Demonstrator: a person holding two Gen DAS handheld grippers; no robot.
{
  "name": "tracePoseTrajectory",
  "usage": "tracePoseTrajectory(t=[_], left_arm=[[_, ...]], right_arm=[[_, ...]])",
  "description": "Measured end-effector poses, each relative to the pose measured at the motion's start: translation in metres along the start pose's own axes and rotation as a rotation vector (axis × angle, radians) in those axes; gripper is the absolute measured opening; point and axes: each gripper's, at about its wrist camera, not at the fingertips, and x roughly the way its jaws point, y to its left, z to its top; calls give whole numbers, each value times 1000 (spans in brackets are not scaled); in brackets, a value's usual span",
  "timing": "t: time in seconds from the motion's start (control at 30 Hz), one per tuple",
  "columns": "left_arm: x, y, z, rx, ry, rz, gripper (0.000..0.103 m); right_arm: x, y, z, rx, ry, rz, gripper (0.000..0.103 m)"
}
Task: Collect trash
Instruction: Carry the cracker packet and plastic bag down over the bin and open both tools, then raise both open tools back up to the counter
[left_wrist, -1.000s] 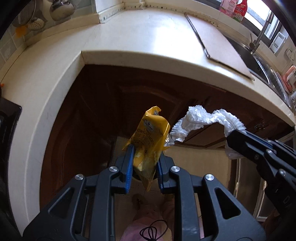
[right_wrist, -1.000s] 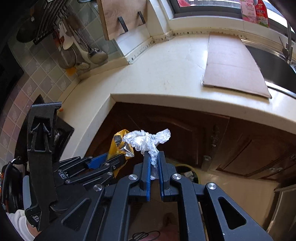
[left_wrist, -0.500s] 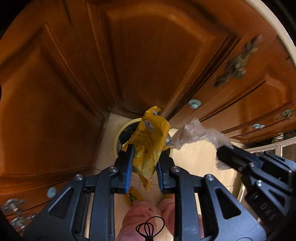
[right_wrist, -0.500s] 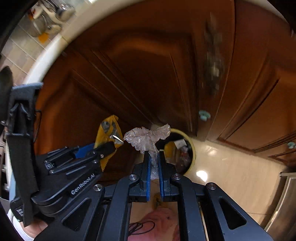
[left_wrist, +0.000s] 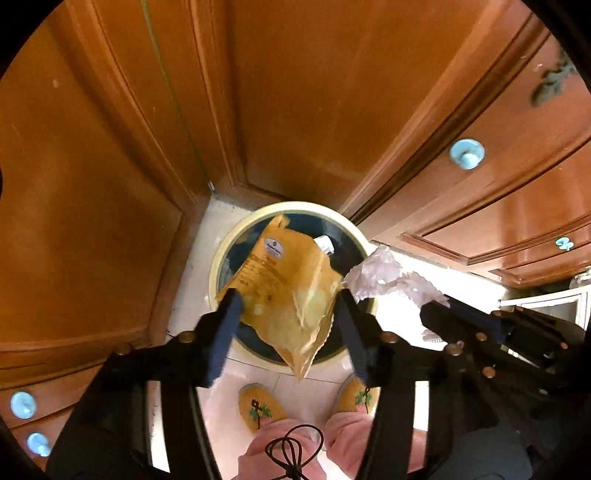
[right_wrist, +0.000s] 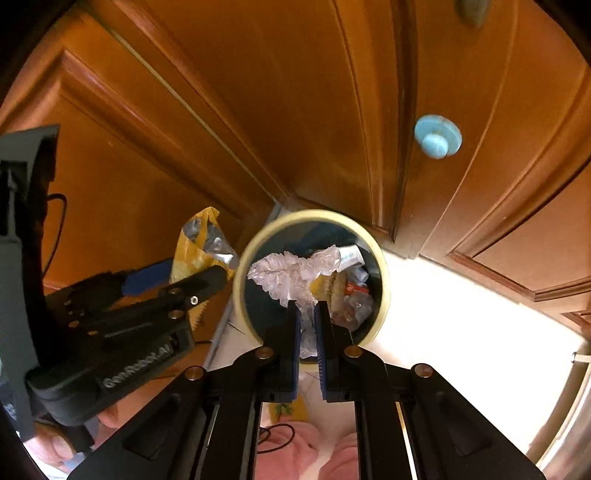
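Note:
A round bin with a cream rim (left_wrist: 295, 205) stands on the floor in the cabinet corner, with several scraps inside. My left gripper (left_wrist: 287, 306) hangs just above it and its jaws are opening. The yellow snack wrapper (left_wrist: 288, 291) lies loose and flat between the spread fingers, over the bin's mouth. In the right wrist view my right gripper (right_wrist: 307, 309) is shut on a crumpled clear plastic film (right_wrist: 291, 273) above the bin rim (right_wrist: 385, 284), and its jaws are just starting to open. The film (left_wrist: 384, 277) also shows beside the wrapper.
Brown wooden cabinet doors (left_wrist: 303, 110) with light blue knobs (right_wrist: 437, 136) close in behind and on both sides of the bin. Pale floor tiles (right_wrist: 461, 325) spread to the right. The person's feet in yellow slippers (left_wrist: 258, 406) stand just below the bin.
Both grippers have dropped from counter height to just over the bin. The left jaws have spread and the yellow wrapper is no longer pinched. The right jaws still hold the film.

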Motion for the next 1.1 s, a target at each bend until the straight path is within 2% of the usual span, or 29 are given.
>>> tracePoseTrajectory(t=[0.03, 0.07, 0.1, 0.17, 0.23, 0.43, 0.67, 0.87, 1.1], left_arm=[[6, -1, -2, -4, 5, 0, 58], [12, -1, -3, -4, 10, -1, 61], [17, -1, -5, -2, 16, -3, 63], [28, 5, -6, -8, 16, 13, 69], [35, 12, -8, -21, 17, 7, 78], [41, 13, -13, -15, 0, 26, 84], [12, 4, -4, 14, 1, 40, 86], [-50, -4, 12, 2, 7, 55, 98], [-157, -15, 43, 11, -21, 54, 99]], right_arm=[[7, -1, -1, -3, 8, -6, 11], [13, -3, -2, -4, 15, -9, 17], [19, -5, -3, -2, 24, -12, 30], [25, -9, -4, 10, 19, -32, 45], [28, -15, -6, 15, -5, -34, 53], [34, -22, -11, 32, -10, -37, 54], [14, -13, -9, 39, -28, -34, 54], [-46, -1, 2, 81, -43, -45, 54], [-143, 23, 28, 101, -57, -59, 54]])
